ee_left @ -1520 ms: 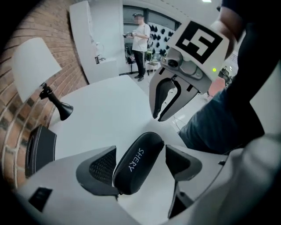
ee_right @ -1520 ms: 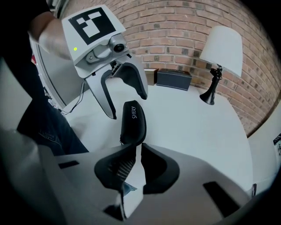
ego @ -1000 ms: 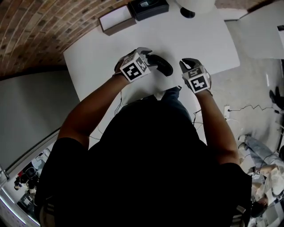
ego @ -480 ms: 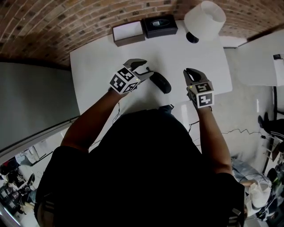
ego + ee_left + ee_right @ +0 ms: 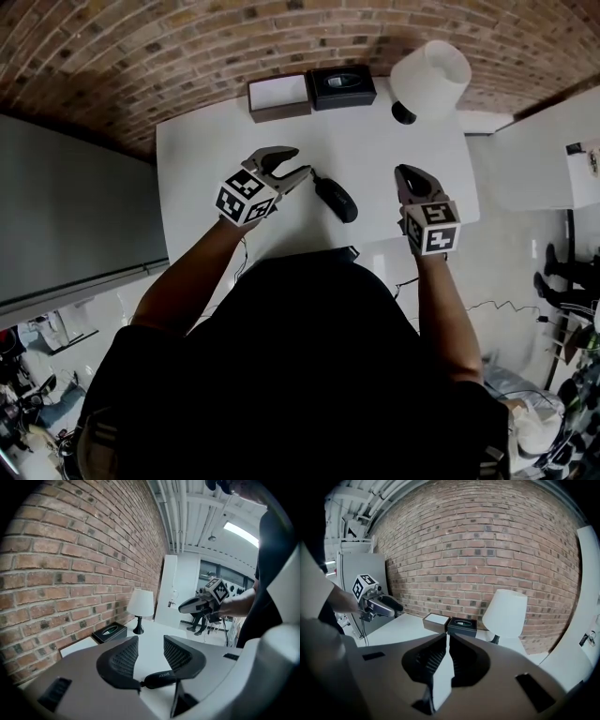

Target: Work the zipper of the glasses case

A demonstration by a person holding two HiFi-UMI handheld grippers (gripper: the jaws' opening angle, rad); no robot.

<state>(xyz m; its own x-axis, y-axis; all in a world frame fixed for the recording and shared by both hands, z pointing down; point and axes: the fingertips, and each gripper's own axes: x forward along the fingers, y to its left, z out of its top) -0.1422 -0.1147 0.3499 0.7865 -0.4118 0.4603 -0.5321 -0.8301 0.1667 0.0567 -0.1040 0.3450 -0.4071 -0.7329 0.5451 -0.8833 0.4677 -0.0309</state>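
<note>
Glasses case zipper was too small to read in the head view; left gripper jaws hid parts of the case in its own view. Person's torso covered the table edge at 6 o'clock; shade hid most of the lamp base.

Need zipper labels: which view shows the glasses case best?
Head view: the whole glasses case lies in plain sight on the table. Left gripper view shows only part of it past its jaws; right gripper view doesn't show it.
</note>
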